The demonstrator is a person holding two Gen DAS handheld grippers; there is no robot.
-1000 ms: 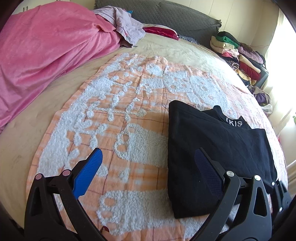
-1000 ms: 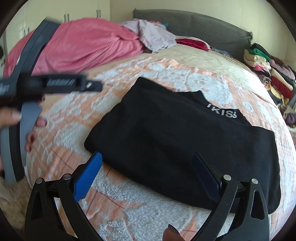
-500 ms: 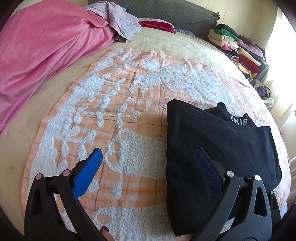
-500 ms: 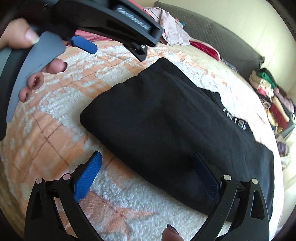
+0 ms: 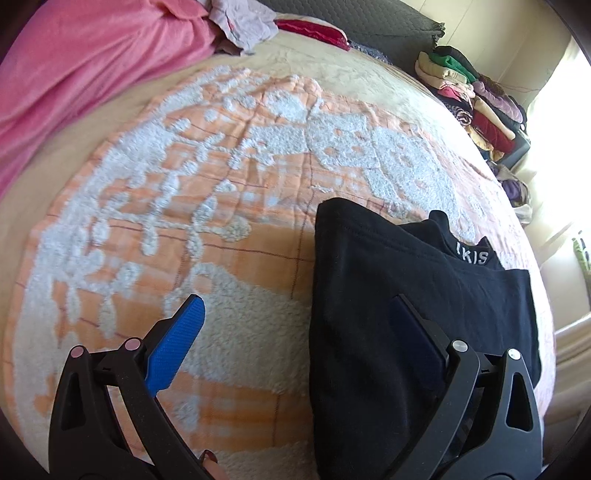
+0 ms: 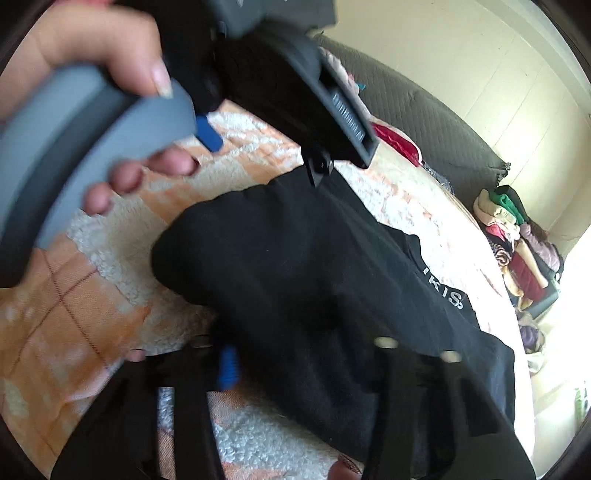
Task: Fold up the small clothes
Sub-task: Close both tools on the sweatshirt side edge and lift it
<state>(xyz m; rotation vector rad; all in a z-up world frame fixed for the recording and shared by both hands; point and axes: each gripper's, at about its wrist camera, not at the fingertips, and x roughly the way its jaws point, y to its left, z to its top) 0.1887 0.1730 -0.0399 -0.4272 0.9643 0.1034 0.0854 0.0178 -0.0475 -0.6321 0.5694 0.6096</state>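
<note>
A black garment (image 5: 388,295) with white lettering at its collar lies folded on the orange and white blanket (image 5: 221,184); it also shows in the right wrist view (image 6: 314,258). My left gripper (image 5: 299,325) is open, low over the garment's near left edge, its right finger over the black cloth and its left finger over the blanket. My right gripper (image 6: 310,354) is blurred; its jaws have narrowed around the garment's near edge, and the cloth hides its right pad. Whether it grips the cloth I cannot tell. The left gripper's body and the hand holding it (image 6: 110,110) fill the upper left of the right wrist view.
A pink blanket (image 5: 81,66) is heaped at the far left of the bed. A lilac garment (image 5: 243,26) and a red one (image 5: 314,31) lie by the grey headboard (image 5: 369,22). A stack of folded clothes (image 5: 476,107) stands at the far right.
My right gripper has dropped onto the garment's near edge and its jaws have narrowed. My left gripper has moved forward and lower along the garment's left edge.
</note>
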